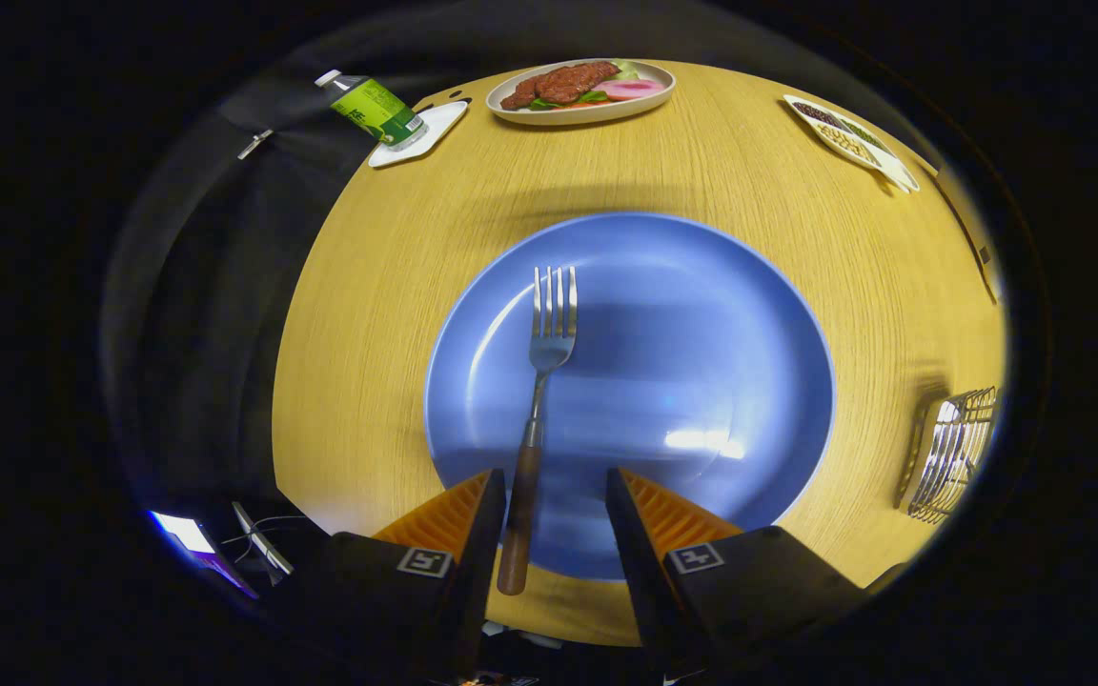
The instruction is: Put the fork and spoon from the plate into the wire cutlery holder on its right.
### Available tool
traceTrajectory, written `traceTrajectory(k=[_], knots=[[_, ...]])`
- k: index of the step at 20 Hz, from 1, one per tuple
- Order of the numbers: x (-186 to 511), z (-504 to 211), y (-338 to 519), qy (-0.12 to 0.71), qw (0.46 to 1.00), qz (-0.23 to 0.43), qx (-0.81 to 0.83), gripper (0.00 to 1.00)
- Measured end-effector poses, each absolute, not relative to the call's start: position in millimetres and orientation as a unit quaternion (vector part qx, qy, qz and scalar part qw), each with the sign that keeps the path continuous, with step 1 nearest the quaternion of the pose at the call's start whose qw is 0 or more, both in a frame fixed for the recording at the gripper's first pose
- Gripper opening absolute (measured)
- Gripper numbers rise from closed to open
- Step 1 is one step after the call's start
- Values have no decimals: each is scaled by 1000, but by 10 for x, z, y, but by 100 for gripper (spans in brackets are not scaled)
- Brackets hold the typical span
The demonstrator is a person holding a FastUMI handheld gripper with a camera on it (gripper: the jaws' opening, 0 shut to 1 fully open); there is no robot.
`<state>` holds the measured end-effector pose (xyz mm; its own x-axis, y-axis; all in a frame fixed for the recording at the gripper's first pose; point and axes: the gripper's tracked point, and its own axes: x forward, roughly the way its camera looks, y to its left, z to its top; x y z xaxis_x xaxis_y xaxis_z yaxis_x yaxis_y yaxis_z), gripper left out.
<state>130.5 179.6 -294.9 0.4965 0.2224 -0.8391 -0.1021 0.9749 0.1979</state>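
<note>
The gripper (554, 486) hangs over the near edge of the blue plate (701, 314), looking down at it. Its two fingers are spread apart and squeeze nothing. The fork (538, 419) lies on the plate, left of the plate's middle. Its brown handle sits between the fingers, close to the left one, and its long shape runs straight away from them, with the prongs pointing at the far side. The wire cutlery holder (954, 453) stands on the table right of the plate.
</note>
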Motion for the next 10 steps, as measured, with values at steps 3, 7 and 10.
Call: traceTrajectory(k=[3, 7, 10], knots=[[1299, -2978, 1791, 503, 856, 86, 82, 44], [1273, -3000, 1776, 510, 851, 88, 88, 19], [1228, -2966, 1809, 507, 848, 113, 104, 13]])
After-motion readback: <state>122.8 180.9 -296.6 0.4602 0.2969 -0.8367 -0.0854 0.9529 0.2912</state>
